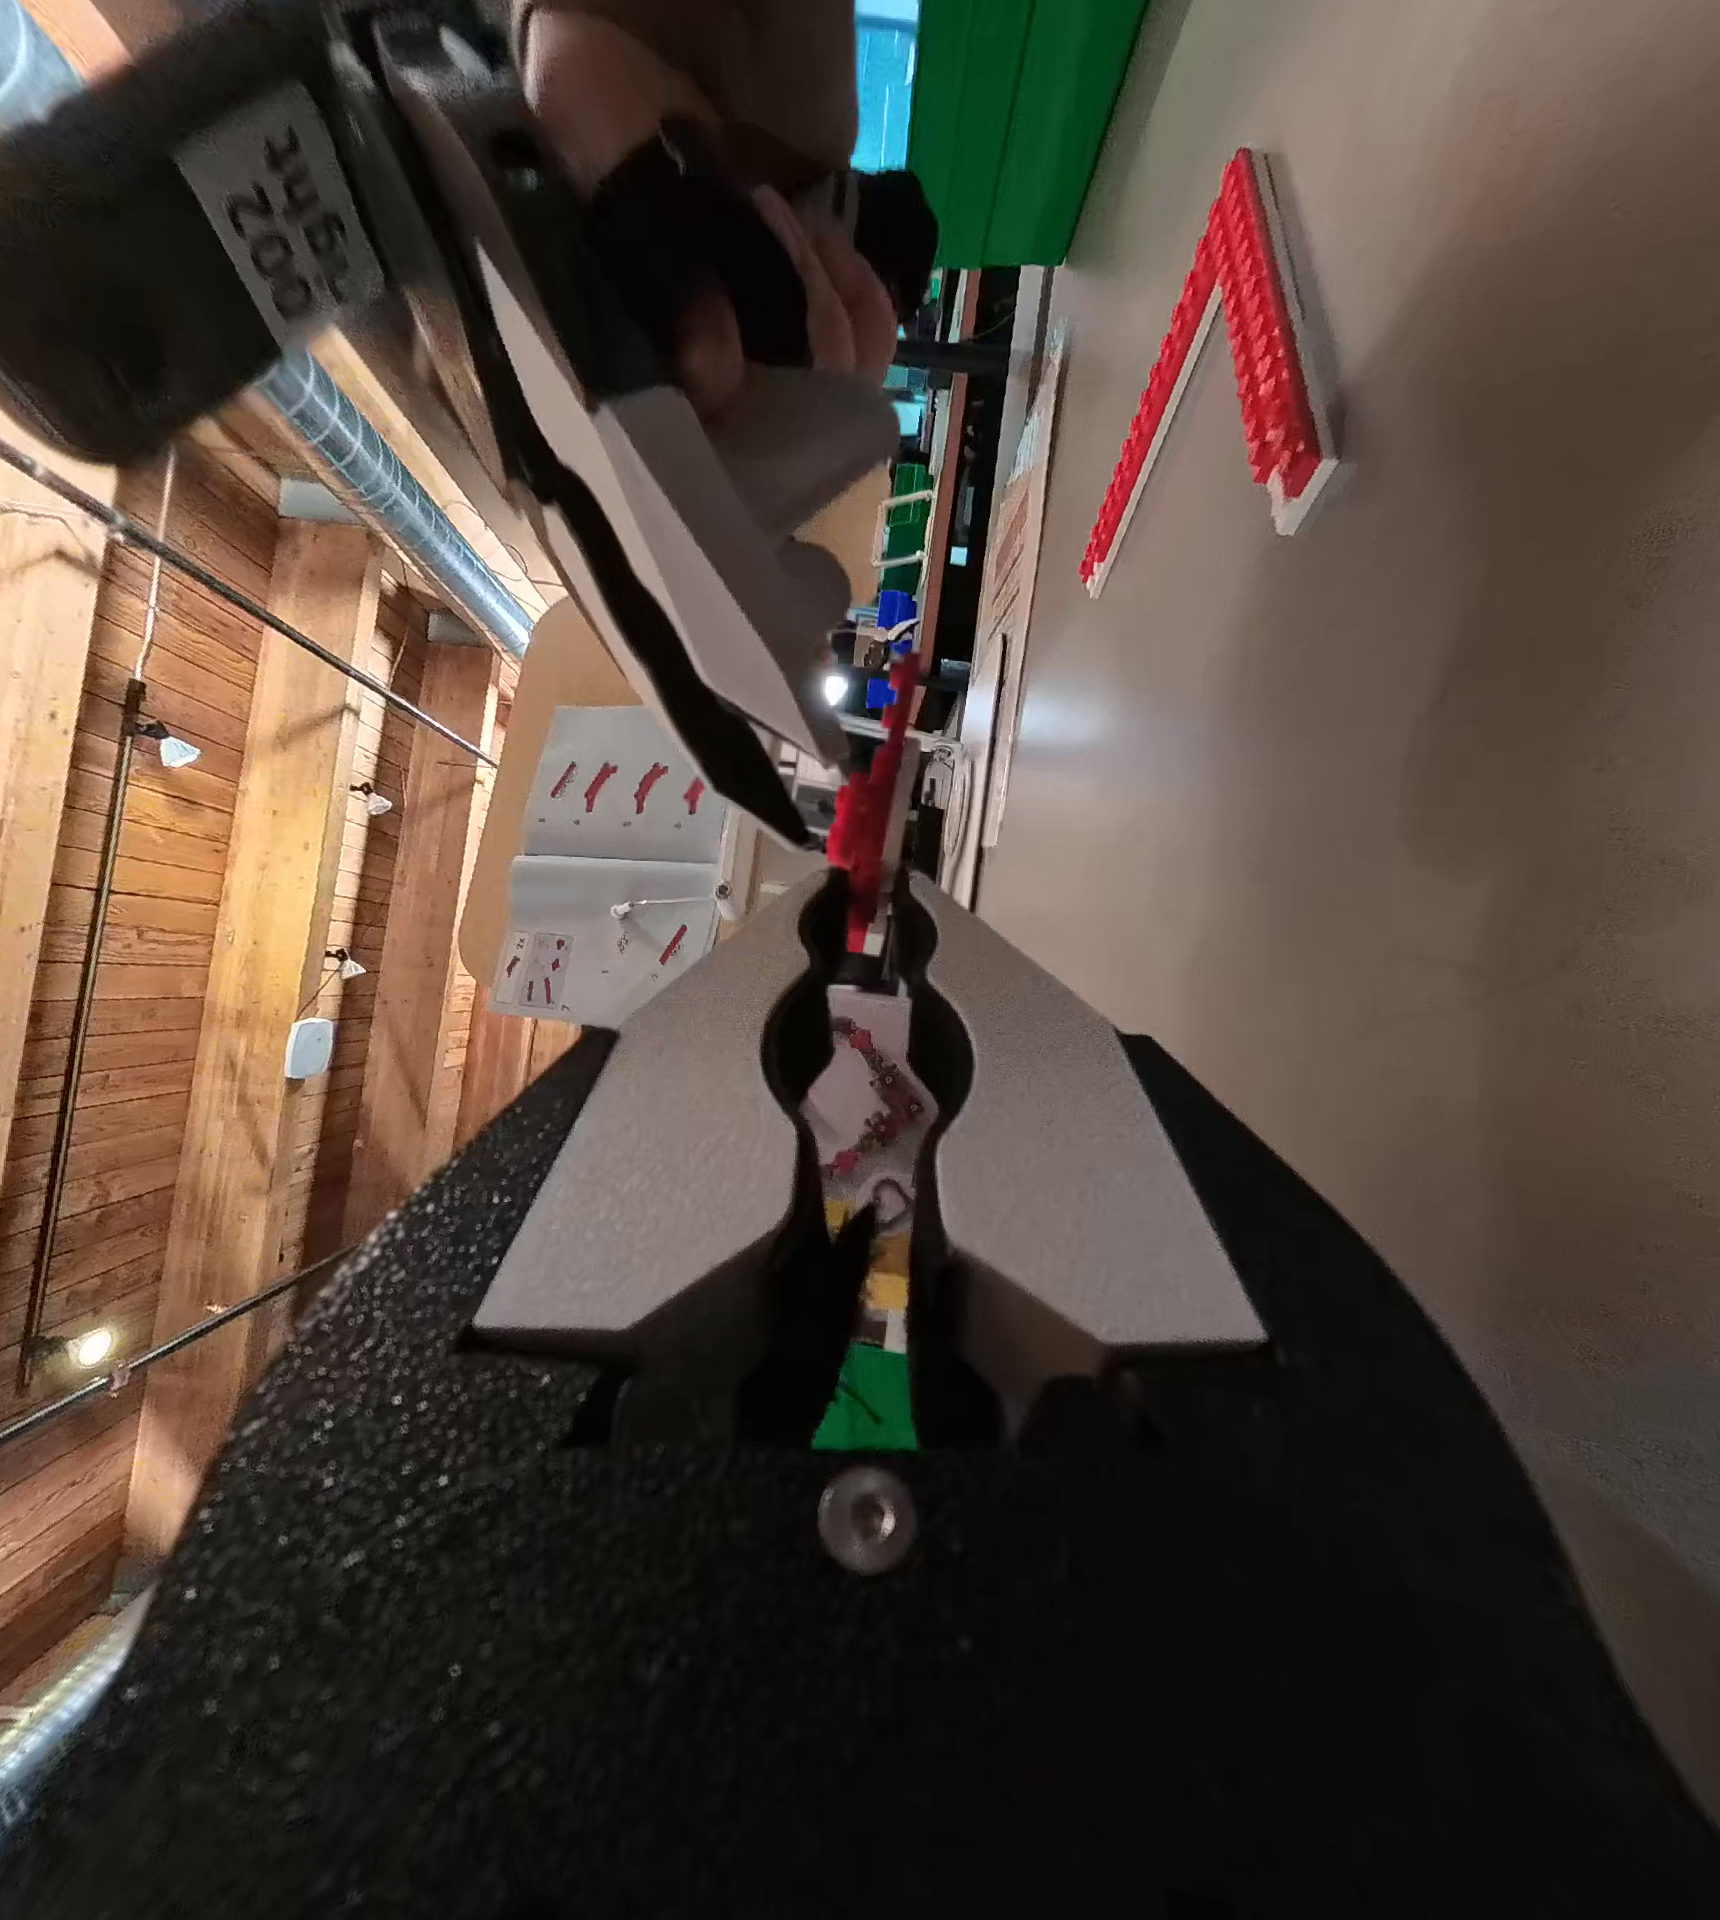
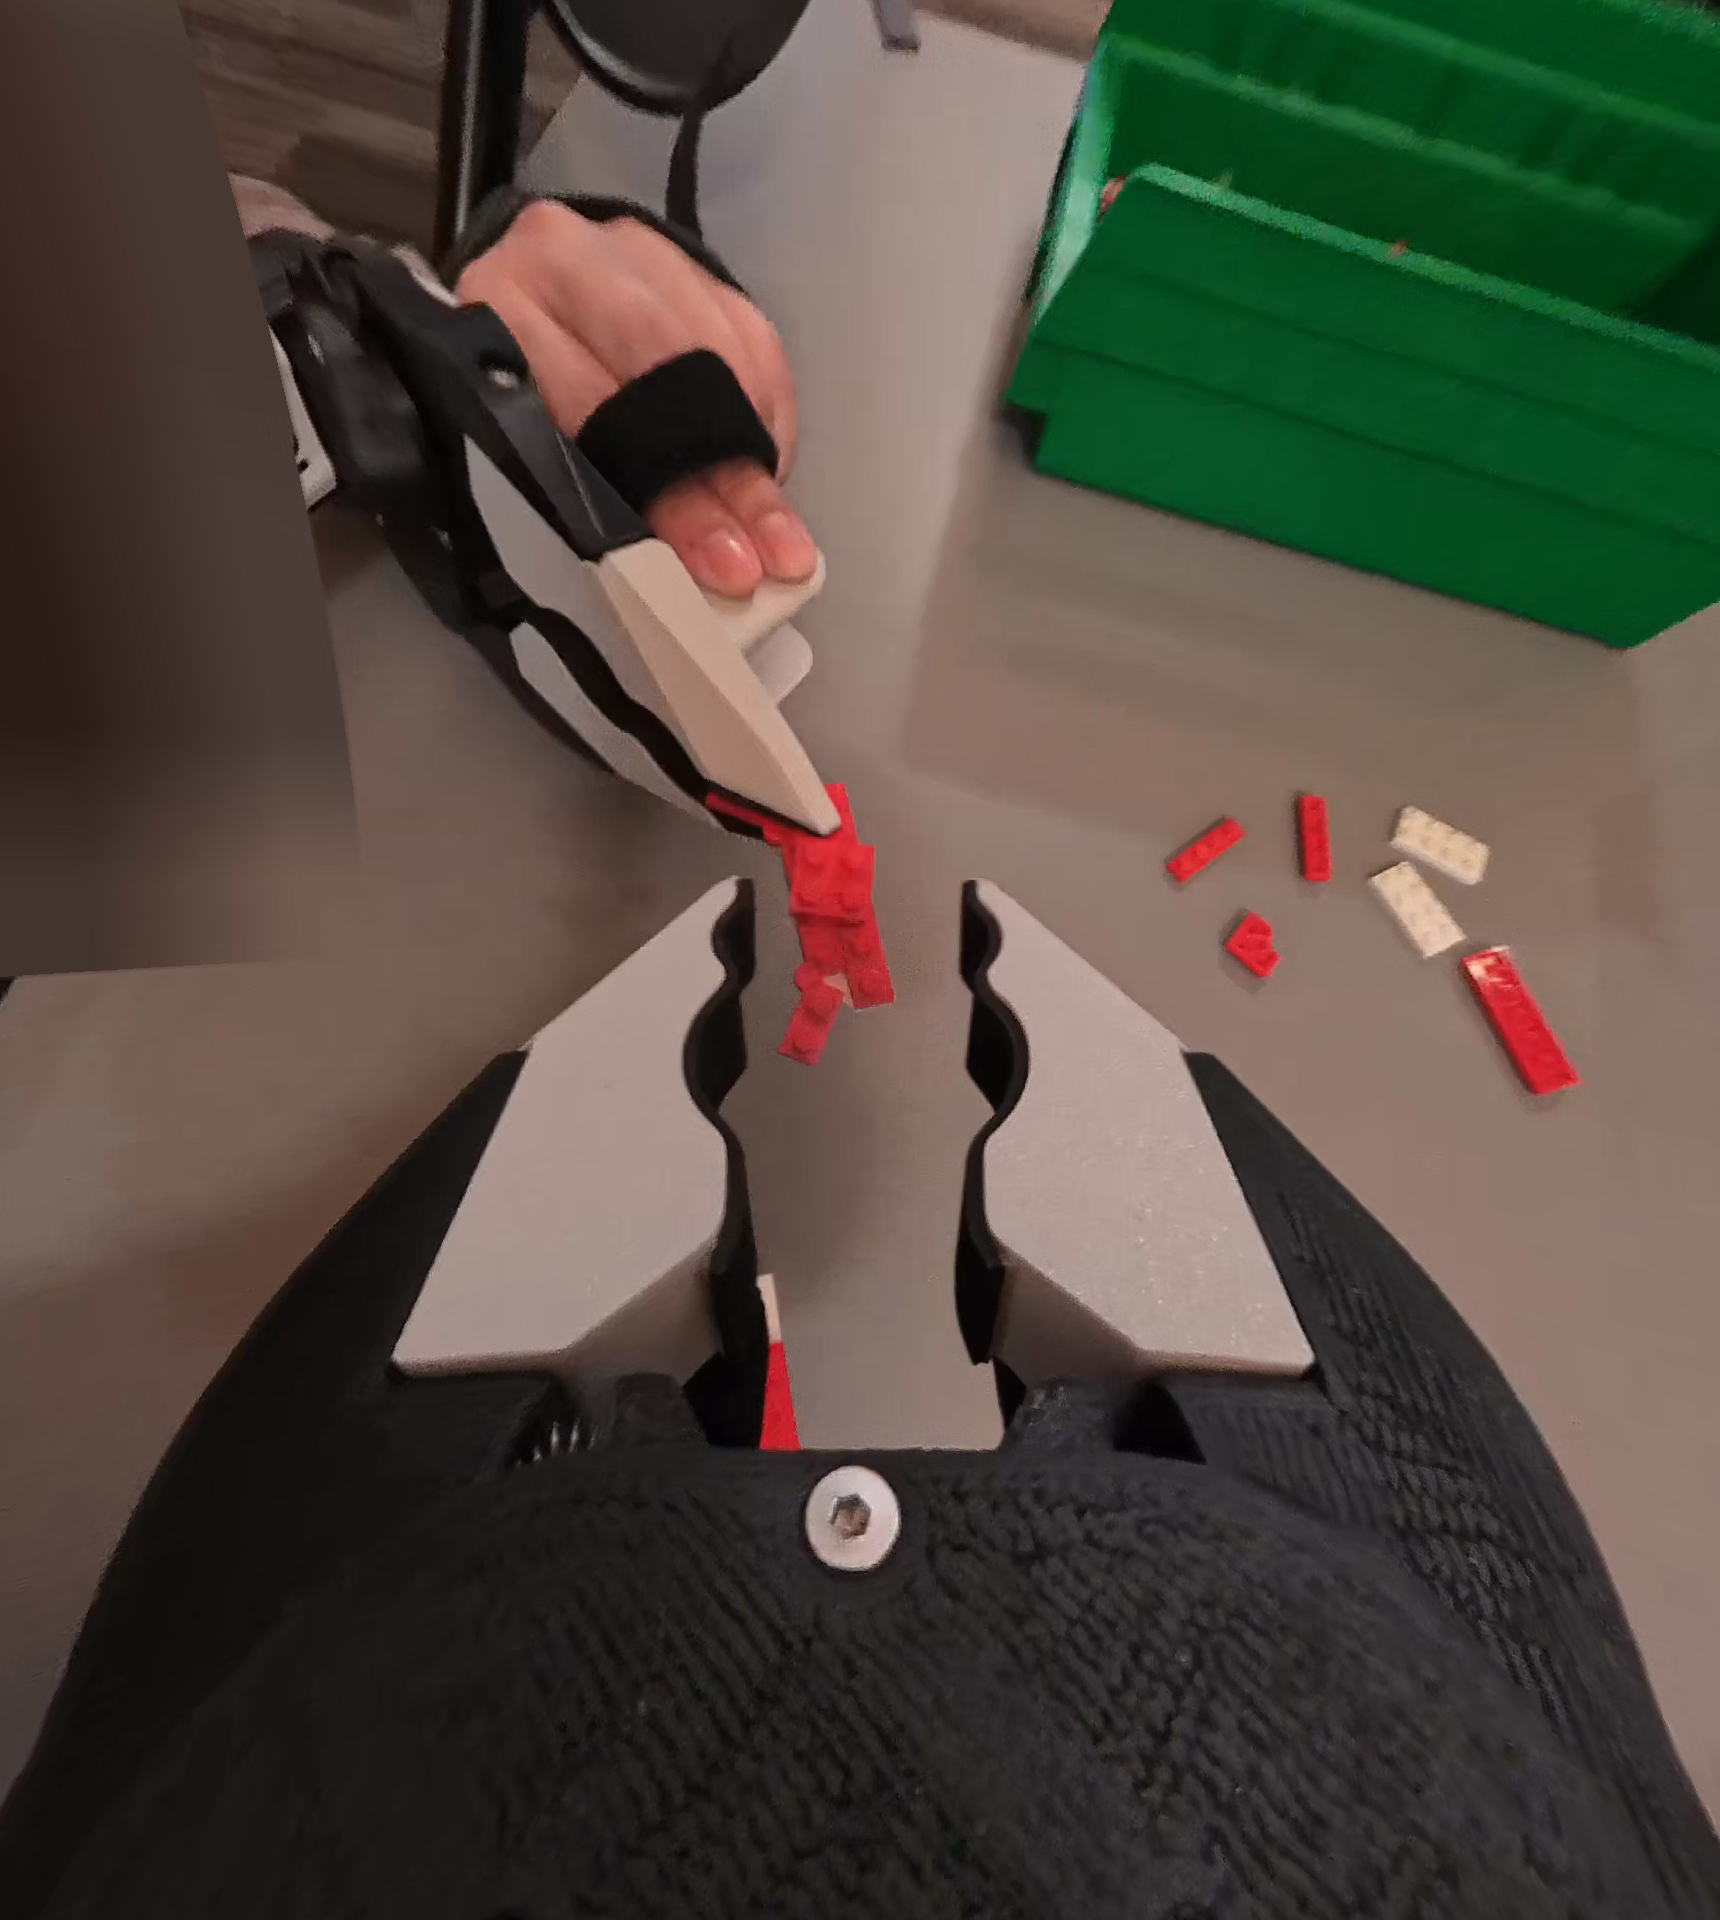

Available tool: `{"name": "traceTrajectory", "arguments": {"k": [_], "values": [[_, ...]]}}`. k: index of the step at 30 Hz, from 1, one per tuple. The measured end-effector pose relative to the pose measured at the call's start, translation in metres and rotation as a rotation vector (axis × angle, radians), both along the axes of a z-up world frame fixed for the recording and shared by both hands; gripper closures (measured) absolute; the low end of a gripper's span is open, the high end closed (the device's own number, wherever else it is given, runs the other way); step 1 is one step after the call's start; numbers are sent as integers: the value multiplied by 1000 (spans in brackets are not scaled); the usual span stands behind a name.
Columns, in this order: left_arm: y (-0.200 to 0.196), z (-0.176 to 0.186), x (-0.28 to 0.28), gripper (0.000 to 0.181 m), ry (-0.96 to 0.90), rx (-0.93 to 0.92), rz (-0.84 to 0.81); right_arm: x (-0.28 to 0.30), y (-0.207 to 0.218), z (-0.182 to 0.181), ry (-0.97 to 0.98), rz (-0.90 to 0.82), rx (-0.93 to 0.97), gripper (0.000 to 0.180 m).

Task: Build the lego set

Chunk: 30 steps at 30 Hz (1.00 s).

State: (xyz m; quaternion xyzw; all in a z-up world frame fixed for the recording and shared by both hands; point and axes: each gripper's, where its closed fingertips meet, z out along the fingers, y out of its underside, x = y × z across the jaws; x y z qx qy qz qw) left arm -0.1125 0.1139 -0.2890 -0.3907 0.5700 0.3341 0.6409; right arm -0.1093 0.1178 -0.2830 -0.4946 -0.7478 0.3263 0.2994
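Grey tabletop (image 2: 1095, 675) fills most of the right wrist view; green bins (image 2: 1458, 343) are stacked at the upper right of that frame. Loose pieces are scattered at the right of centre: small red plates (image 2: 1205, 848), two white plates (image 2: 1417, 906) and a longer red plate (image 2: 1519, 1020), all lying flat and apart from one another.

The left gripper (image 2: 783, 831) is seen entering from the upper left of the right wrist view, held by a hand (image 2: 627, 343) with a black strap over the fingers. Its jaws are clamped on the upper end of a red brick assembly (image 2: 835, 914), which hangs tilted in the air above the table. In the left wrist view the frame is rolled sideways; the same assembly (image 1: 871, 821) is seen edge-on just beyond the nearly closed tips of the left gripper (image 1: 866, 883).

The right gripper (image 2: 856, 894) is held with its jaws apart, one on each side of the lower part of the assembly, without visible contact. In the left wrist view it (image 1: 804, 821) comes in from the upper left, its tip close to the assembly.

A large red and white angled build (image 1: 1220, 353) lies on the table at the upper right of the left wrist view. An open instruction booklet (image 1: 617, 862) is visible at centre left, against a wooden wall (image 1: 212, 831).
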Motion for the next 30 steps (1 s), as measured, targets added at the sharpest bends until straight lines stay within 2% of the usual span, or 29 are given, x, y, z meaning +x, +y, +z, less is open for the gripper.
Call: {"name": "traceTrajectory", "arguments": {"k": [5, 10, 15, 22, 30], "values": [[3, -3, -3, 175, 0, -22, 17, 2, -7, 0, 102, -70, 210, 132], [5, -5, -4, 175, 2, -30, 22, -2, 1, -14, 106, -163, 752, 133], [4, -5, -4, 175, -2, -34, 22, -9, 2, -17, 126, -205, 1051, 139], [4, -5, -4, 175, -19, -44, 20, -12, 9, -21, 112, -233, 1204, 149], [1, -6, -1, 175, -52, -81, -17, -12, 10, -18, 150, -245, 1244, 166]]}}
